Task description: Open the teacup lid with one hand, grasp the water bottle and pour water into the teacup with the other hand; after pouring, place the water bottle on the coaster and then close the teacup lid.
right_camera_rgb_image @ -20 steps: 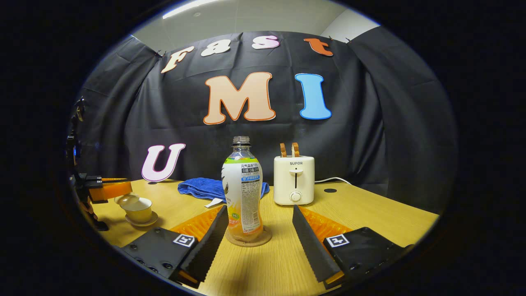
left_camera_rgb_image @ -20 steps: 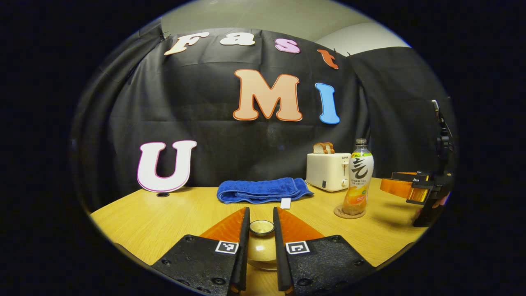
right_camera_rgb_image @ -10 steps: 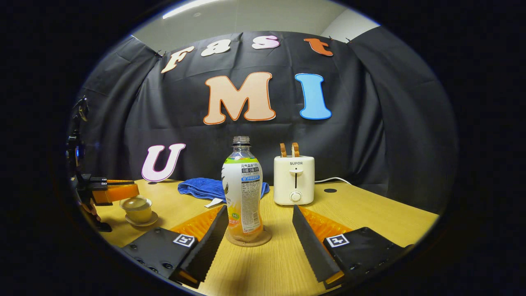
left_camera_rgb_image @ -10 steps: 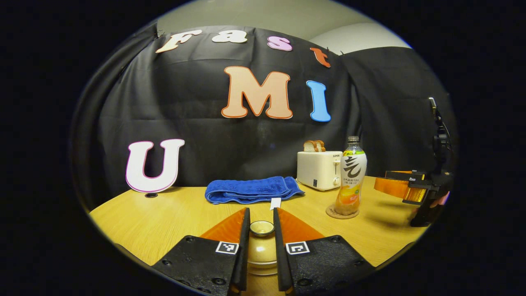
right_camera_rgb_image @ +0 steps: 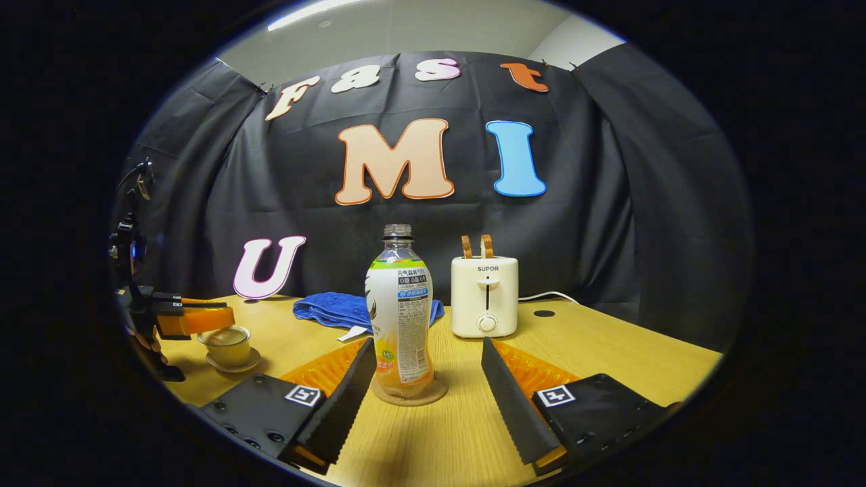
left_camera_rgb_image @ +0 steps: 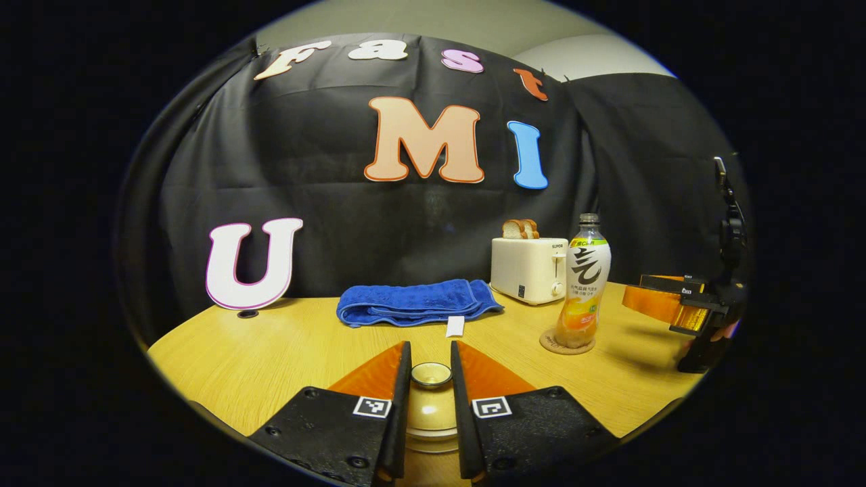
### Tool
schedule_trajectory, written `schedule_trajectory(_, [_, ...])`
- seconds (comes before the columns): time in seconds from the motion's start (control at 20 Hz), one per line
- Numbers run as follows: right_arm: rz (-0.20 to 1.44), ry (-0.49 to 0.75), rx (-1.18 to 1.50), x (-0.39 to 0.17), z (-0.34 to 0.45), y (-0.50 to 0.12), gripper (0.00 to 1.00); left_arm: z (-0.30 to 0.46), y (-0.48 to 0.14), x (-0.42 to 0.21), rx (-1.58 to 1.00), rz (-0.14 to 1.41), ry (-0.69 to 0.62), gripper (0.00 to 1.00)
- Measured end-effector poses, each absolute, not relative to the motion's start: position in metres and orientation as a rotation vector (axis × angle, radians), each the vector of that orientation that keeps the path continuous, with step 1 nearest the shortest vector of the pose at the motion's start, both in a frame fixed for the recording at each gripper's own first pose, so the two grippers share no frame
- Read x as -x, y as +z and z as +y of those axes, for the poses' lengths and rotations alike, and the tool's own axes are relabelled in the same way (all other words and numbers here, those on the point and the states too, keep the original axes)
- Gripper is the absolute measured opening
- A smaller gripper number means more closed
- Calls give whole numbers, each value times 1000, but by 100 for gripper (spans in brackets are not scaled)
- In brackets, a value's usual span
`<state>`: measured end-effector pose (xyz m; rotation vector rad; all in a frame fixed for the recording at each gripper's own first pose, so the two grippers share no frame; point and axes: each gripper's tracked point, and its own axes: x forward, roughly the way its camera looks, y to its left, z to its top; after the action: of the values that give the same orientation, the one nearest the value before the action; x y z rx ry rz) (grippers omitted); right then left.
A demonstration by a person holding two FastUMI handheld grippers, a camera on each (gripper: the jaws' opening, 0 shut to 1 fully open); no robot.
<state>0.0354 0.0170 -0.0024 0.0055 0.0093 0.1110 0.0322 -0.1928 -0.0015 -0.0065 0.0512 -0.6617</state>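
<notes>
My left gripper (left_camera_rgb_image: 430, 349) is shut on the knob of the cream teacup lid (left_camera_rgb_image: 431, 407), low in the left gripper view. In the right gripper view, the lid (right_camera_rgb_image: 225, 334) sits level on top of the teacup (right_camera_rgb_image: 229, 352), which stands on its saucer (right_camera_rgb_image: 234, 366) at the far left. The water bottle (right_camera_rgb_image: 399, 311) stands upright on the round coaster (right_camera_rgb_image: 410, 396). My right gripper (right_camera_rgb_image: 427, 346) is open, with its fingers on either side of the bottle's base and not touching it. The left gripper view has the bottle (left_camera_rgb_image: 583, 291) at the right.
A white toaster (right_camera_rgb_image: 484, 296) holding bread stands behind the bottle, its cord trailing to the right. A folded blue towel (left_camera_rgb_image: 416, 303) lies at the back of the wooden table (right_camera_rgb_image: 609, 352). The right gripper (left_camera_rgb_image: 659, 304) and its holder's hand sit at the table's right edge.
My left gripper has brought the tilted lid down and level onto the teacup. The bottle and the right gripper have not moved.
</notes>
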Motion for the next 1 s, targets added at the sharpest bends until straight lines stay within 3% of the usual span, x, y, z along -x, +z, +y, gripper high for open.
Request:
schedule_trajectory(0.05, [10,111,-6,-35,17,-2,99,-192,-1,-32,7,51,-661,28])
schedule_trajectory(0.25, [10,111,-5,-36,17,-2,95,-191,0,-31,12,52,-661,31])
schedule_trajectory(0.4, [10,111,-5,-35,17,-2,99,-187,1,-29,26,39,-655,69])
schedule_trajectory(0.5, [10,111,-5,-36,17,-2,95,-185,6,-26,21,11,-645,96])
schedule_trajectory(0.65, [10,111,-5,-36,17,-2,100,-175,4,-24,26,2,-614,94])
schedule_trajectory(0.75, [10,111,-5,-35,16,-2,95,-163,6,-23,24,1,-575,94])
schedule_trajectory(0.85, [10,111,-5,-36,17,-2,99,-150,5,-23,22,4,-529,94])
schedule_trajectory(1.0, [10,110,-5,-35,16,-2,95,-120,6,-21,19,-1,-429,94])
